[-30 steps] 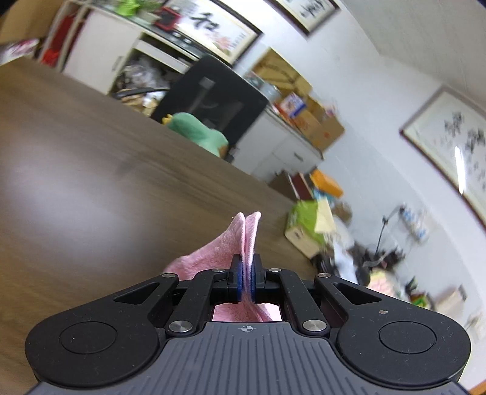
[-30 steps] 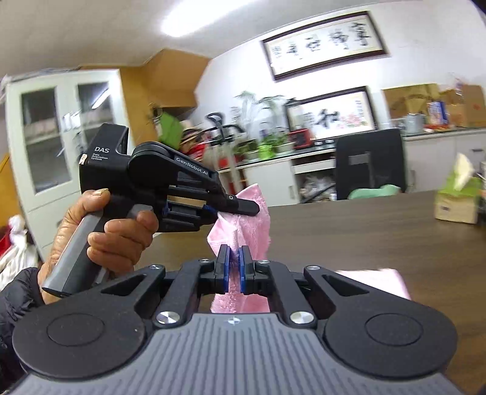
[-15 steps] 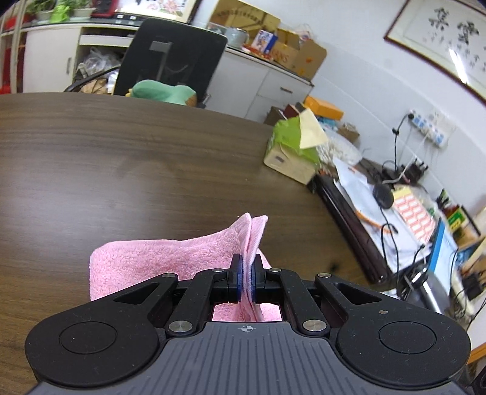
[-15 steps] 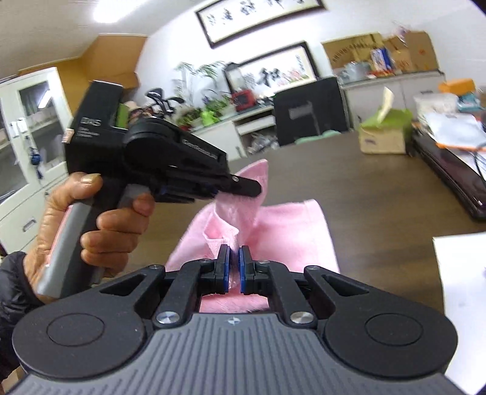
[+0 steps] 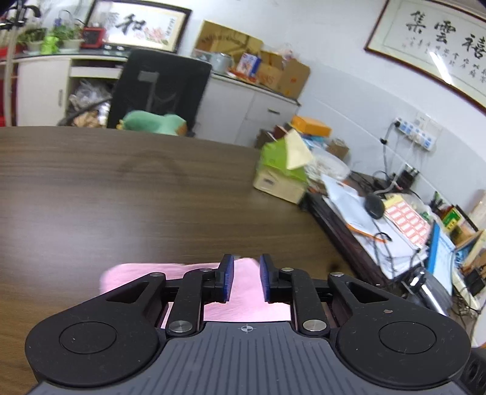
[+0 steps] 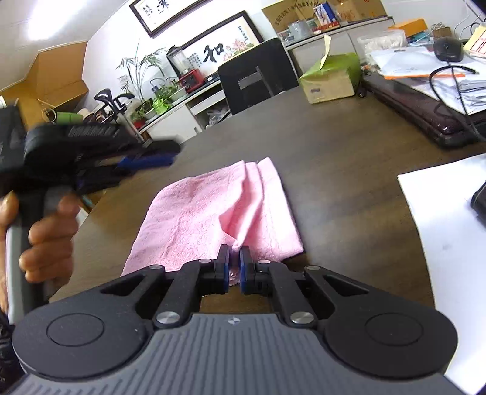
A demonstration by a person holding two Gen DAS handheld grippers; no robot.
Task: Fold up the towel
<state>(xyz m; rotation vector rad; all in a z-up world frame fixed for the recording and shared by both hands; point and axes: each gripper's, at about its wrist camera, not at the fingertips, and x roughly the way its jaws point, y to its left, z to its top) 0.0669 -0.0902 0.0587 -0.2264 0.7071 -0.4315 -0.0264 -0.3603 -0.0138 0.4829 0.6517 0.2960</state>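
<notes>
Since half a second ago the left tool (image 5: 246,278) has let go, its jaws now wide above the towel (image 6: 212,209), which lies folded on the desk (image 6: 349,158). The right tool (image 6: 234,269) still pinches the near edge, probably steadying the fold.

Office clutter around a dark wood table (image 5: 121,197)

A green-topped box (image 6: 331,76) sits at the table's far right edge, a black chair (image 6: 258,79) behind the far side with a green plush (image 5: 152,121) on it. Right, a desk holds papers (image 6: 425,60) and a mouse (image 6: 448,48); white paper (image 6: 449,243) lies near right. Framed calligraphy (image 5: 136,25) hangs above a cabinet (image 5: 42,88) with plants (image 6: 142,82).
</notes>
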